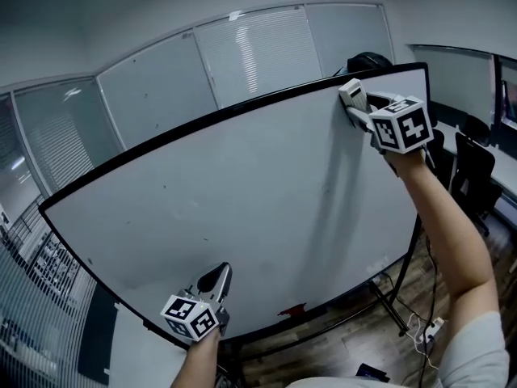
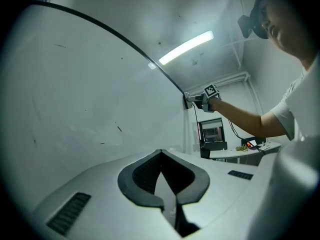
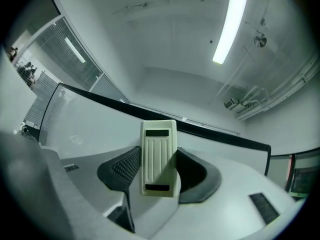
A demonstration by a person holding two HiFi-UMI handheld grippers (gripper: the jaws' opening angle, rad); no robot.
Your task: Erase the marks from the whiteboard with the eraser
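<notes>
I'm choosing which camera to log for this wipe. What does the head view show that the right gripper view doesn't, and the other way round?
Head view only: the left gripper, low by the whiteboard's bottom edge, plus the stand and the floor. Right gripper view only: the ceiling light and the eraser's ribbed back, clamped between the jaws. Both: the right gripper holding the eraser near the whiteboard's top edge.
</notes>
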